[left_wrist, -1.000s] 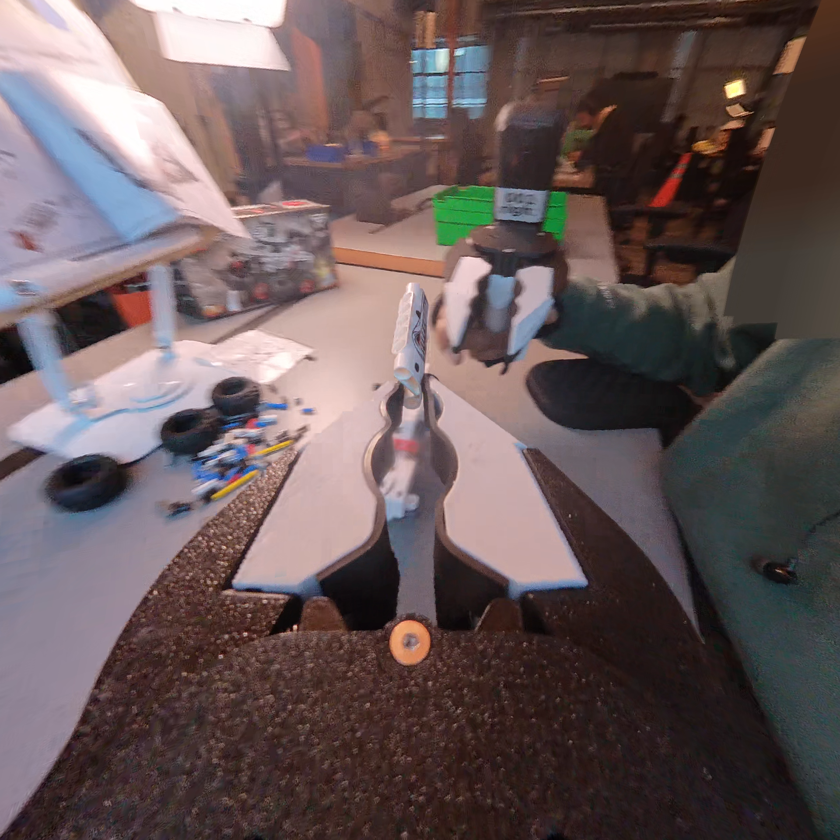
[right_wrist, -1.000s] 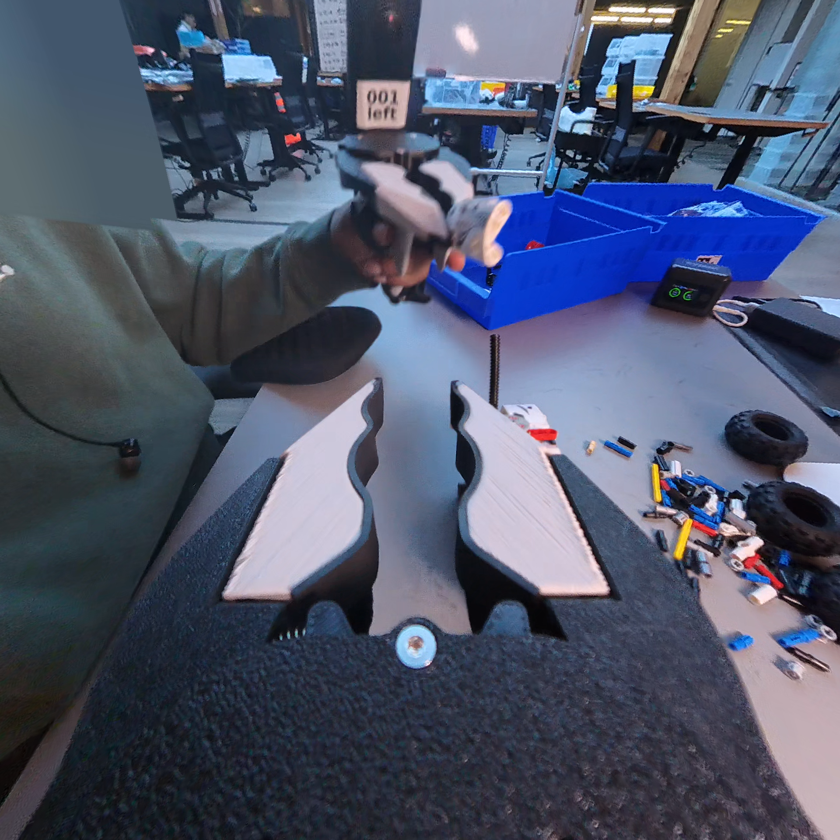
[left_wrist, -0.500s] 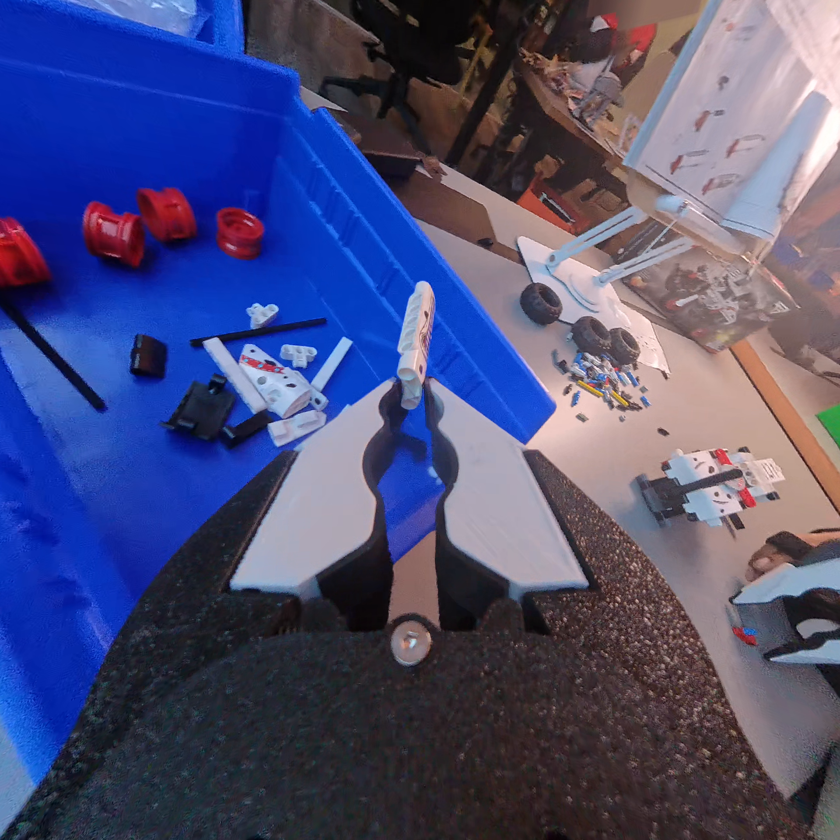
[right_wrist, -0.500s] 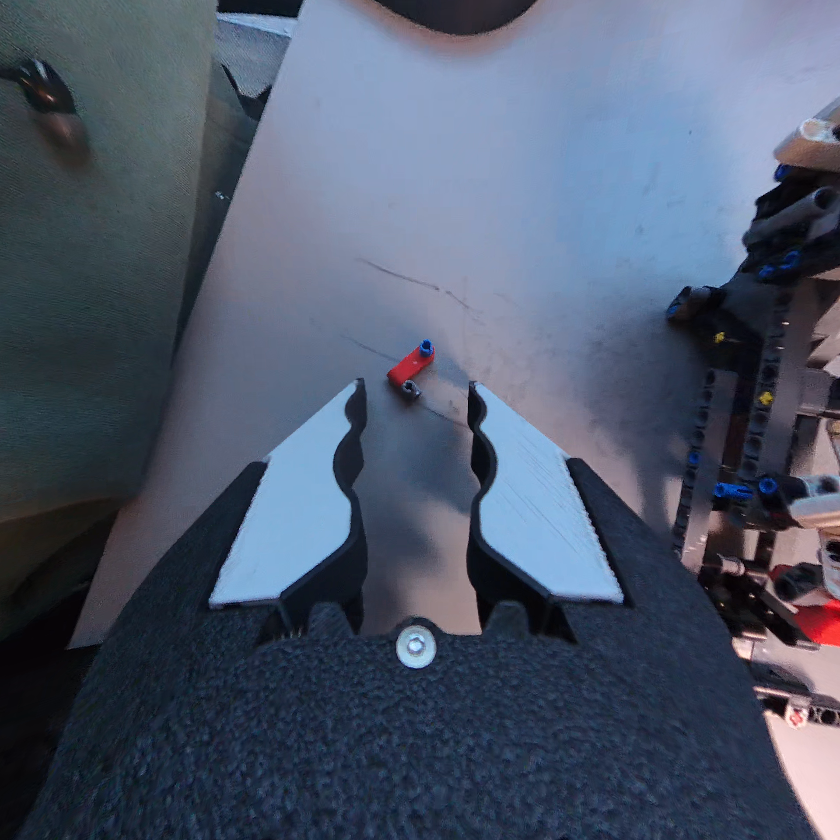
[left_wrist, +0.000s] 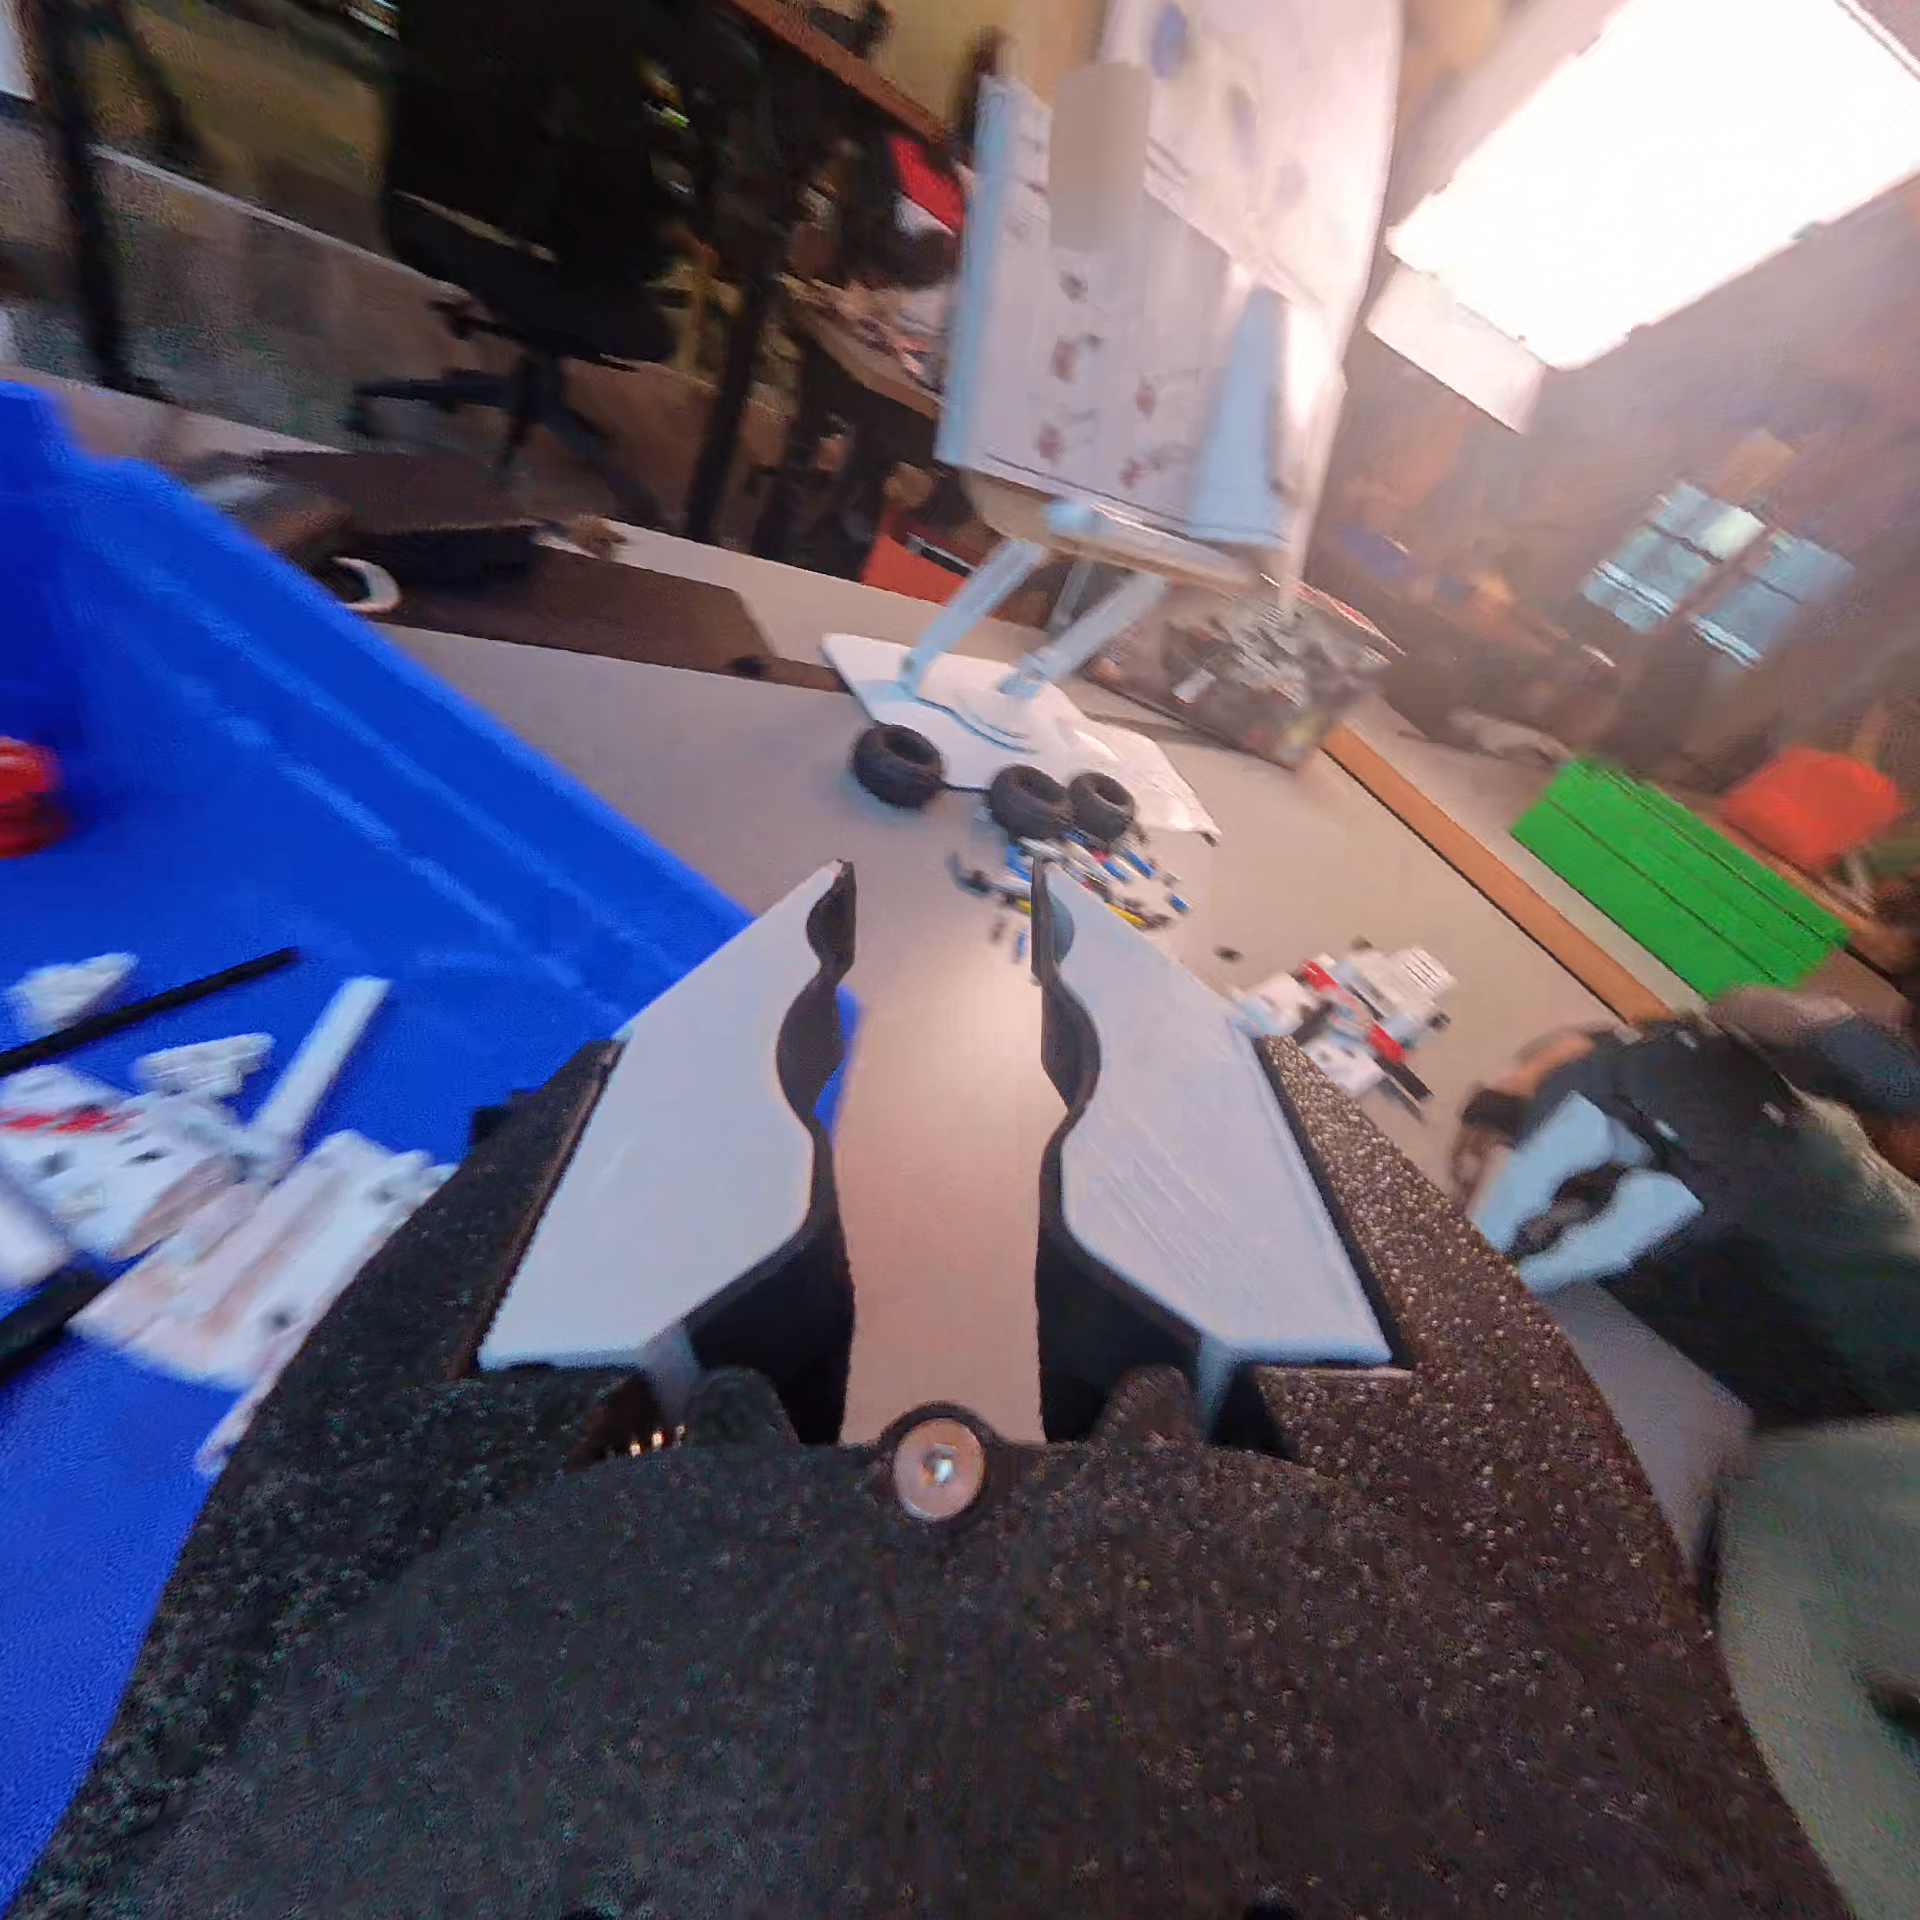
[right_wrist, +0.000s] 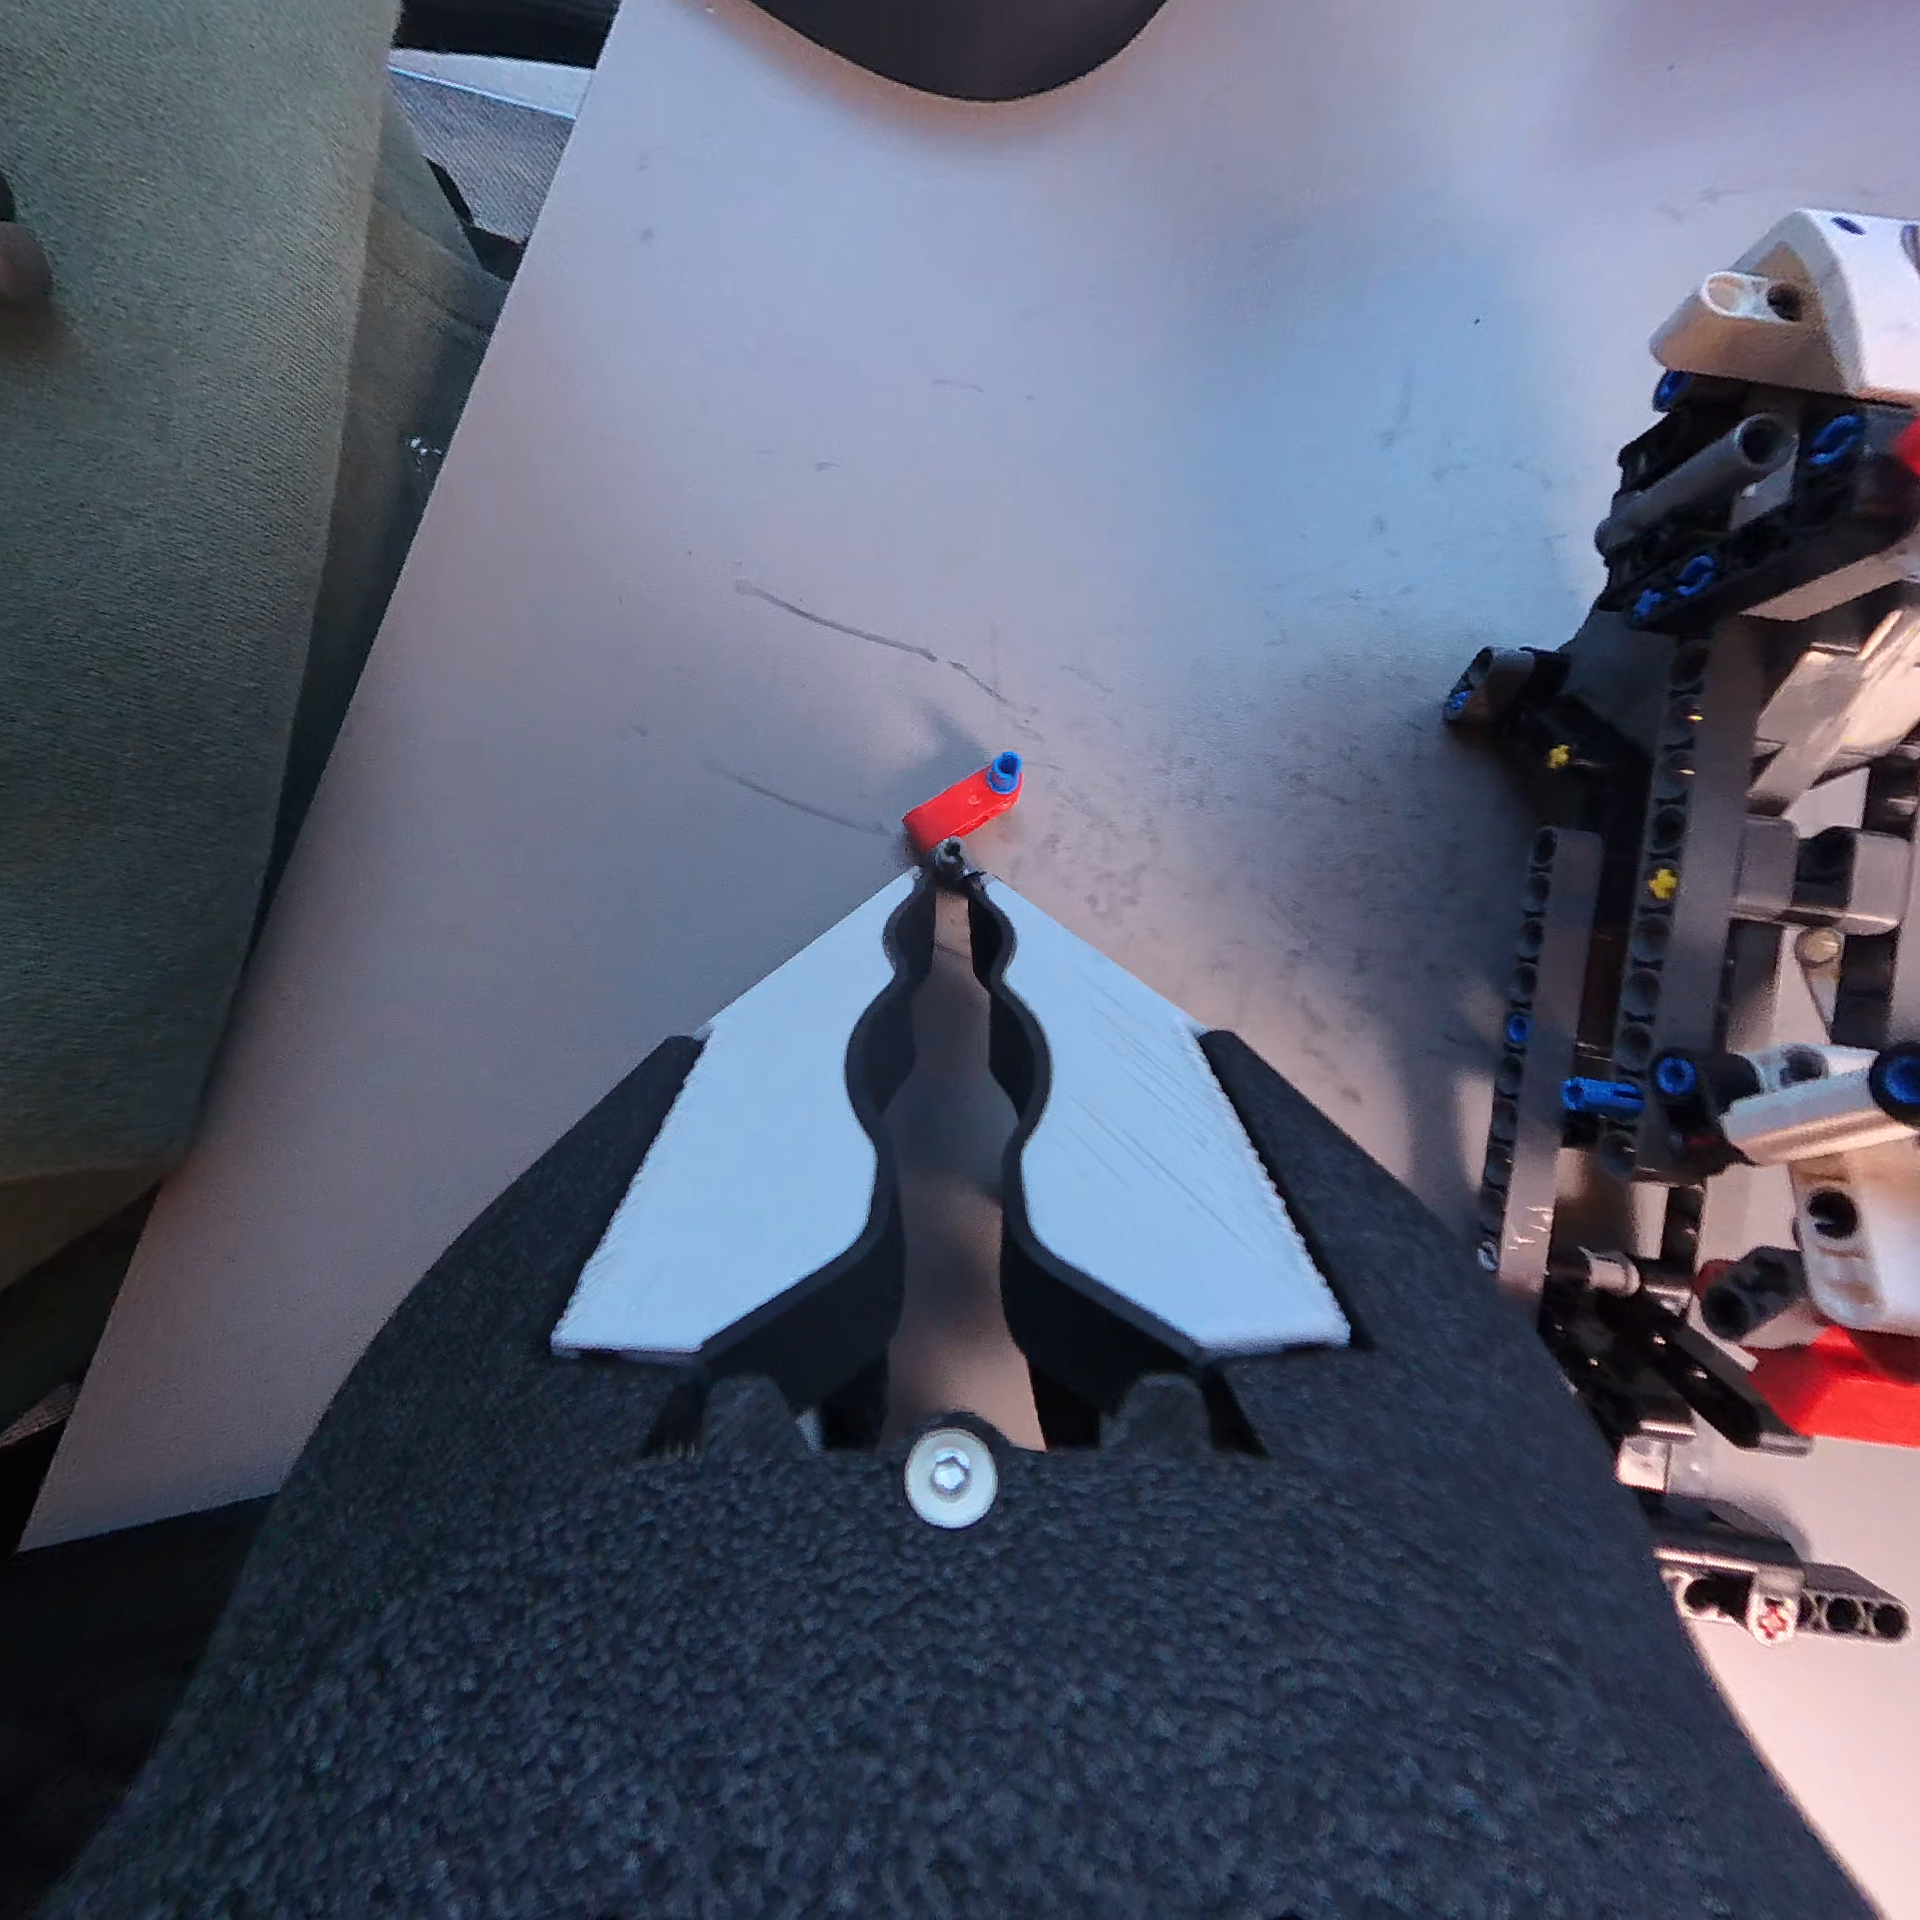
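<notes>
Surface (left_wrist: 727, 748): pale grey top, scuffed and scratched near the person's edge in the right wrist view.

Left claw (left_wrist: 940, 883): spread wide and empty, held above the surface beside the corner of a blue bin (left_wrist: 343, 790). The bin holds white brick parts (left_wrist: 208, 1143), a thin black rod (left_wrist: 145, 1008) and a red piece (left_wrist: 21, 795) at the far left.

Right claw (right_wrist: 951, 883): tips drawn nearly together on a small grey pin (right_wrist: 948, 856) at one end of a small red link (right_wrist: 956, 810), which lies on the surface and carries a blue pin (right_wrist: 1004, 767) at its far end. Whether the link is lifted cannot be told.

Beside the right claw, to its right: a partly built brick model (right_wrist: 1714, 883) of black beams, white panels and red parts, standing apart from the link.

Further items on the surface, left wrist view: three black tyres (left_wrist: 1029, 795), a scatter of small coloured pieces (left_wrist: 1081, 883), a white stand (left_wrist: 987, 707) bearing an open booklet (left_wrist: 1132, 312), and a green crate (left_wrist: 1673, 894).

Room: workshop with a black office chair (left_wrist: 540, 208), further desks, windows (left_wrist: 1714, 582) at the far right and a bright ceiling panel (left_wrist: 1662, 177); this view is blurred. A green sleeve (right_wrist: 156, 623) borders the surface.
</notes>
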